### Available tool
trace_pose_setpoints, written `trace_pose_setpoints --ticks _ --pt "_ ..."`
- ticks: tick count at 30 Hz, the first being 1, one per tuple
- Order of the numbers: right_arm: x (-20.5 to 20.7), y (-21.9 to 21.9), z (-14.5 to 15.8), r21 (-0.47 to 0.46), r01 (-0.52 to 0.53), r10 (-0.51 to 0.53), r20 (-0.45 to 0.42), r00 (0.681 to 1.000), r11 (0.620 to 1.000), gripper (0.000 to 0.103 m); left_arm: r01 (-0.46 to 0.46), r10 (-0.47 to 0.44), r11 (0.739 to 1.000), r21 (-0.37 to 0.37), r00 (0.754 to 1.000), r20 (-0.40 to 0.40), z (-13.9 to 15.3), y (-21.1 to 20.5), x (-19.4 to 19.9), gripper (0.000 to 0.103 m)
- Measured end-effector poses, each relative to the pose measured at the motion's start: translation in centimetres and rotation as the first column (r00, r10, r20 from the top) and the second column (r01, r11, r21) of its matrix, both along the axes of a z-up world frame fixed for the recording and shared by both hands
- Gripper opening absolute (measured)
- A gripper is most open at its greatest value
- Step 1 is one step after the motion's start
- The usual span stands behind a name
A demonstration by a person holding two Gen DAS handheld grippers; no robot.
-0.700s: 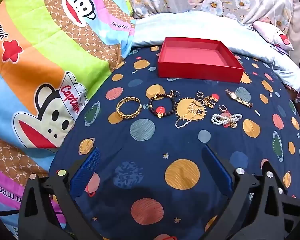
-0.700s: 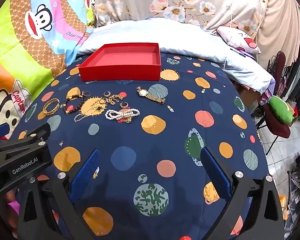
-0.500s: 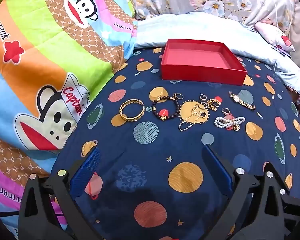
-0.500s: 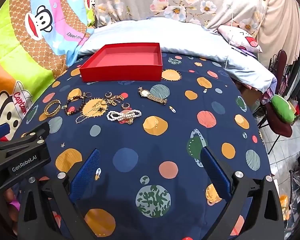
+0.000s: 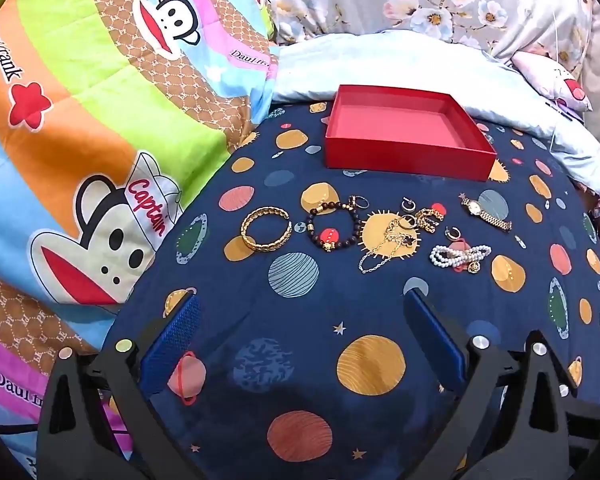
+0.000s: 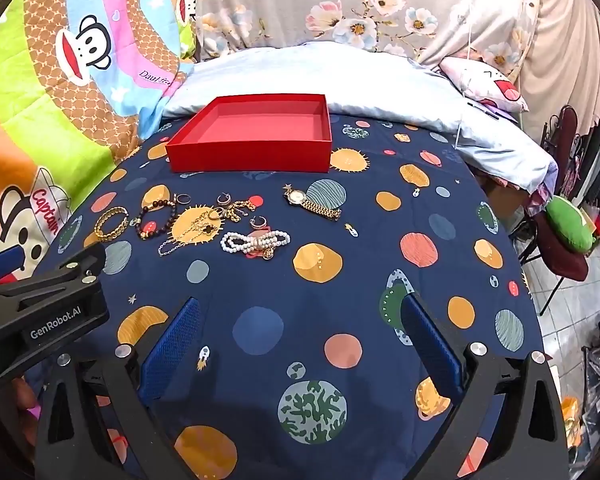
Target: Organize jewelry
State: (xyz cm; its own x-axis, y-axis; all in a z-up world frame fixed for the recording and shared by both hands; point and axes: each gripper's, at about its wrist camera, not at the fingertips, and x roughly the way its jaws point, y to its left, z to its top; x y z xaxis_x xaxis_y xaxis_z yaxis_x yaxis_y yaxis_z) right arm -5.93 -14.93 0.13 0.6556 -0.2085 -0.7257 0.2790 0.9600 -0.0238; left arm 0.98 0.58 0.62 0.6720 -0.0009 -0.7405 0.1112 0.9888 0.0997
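Both jaws spread wide, nothing held; jewelry row (image 5: 364,232) lies before empty red box (image 5: 408,160).

Box (image 5: 408,158) — matt red card, smooth. Bangle (image 5: 265,229) and watch (image 5: 486,213) — shiny gold metal. Pearls (image 5: 458,255), at 3 o'clock from the bangle, glossy white. Sheet (image 5: 300,320): soft printed cloth. Pads (image 6: 172,344): blue, textured.

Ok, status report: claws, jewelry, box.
Both claws open, empty: left claw, right claw. Jewelry loose on the cloth, none in the red box. Nothing in the way.
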Motion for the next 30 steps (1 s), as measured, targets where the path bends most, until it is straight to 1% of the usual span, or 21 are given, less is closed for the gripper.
trace_pose_setpoints --ticks 11,18,30 --pt "-0.01 -0.04 0.05 0.005 -0.001 0.001 0.006 1.0 1.0 0.098 -0.001 0.001 1.0 -0.016 1.0 0.002 0.0 -0.03 0.16 0.098" --pt "0.04 0.0 0.06 0.01 -0.003 0.003 0.004 1.0 1.0 0.098 -0.005 0.005 1.0 -0.005 1.0 0.019 0.17 -0.34 -0.16 0.098" --pt "0.01 0.03 0.08 0.009 -0.002 0.002 0.007 1.0 1.0 0.098 -0.007 0.007 1.0 0.004 1.0 0.023 0.4 -0.27 -0.36 0.098"
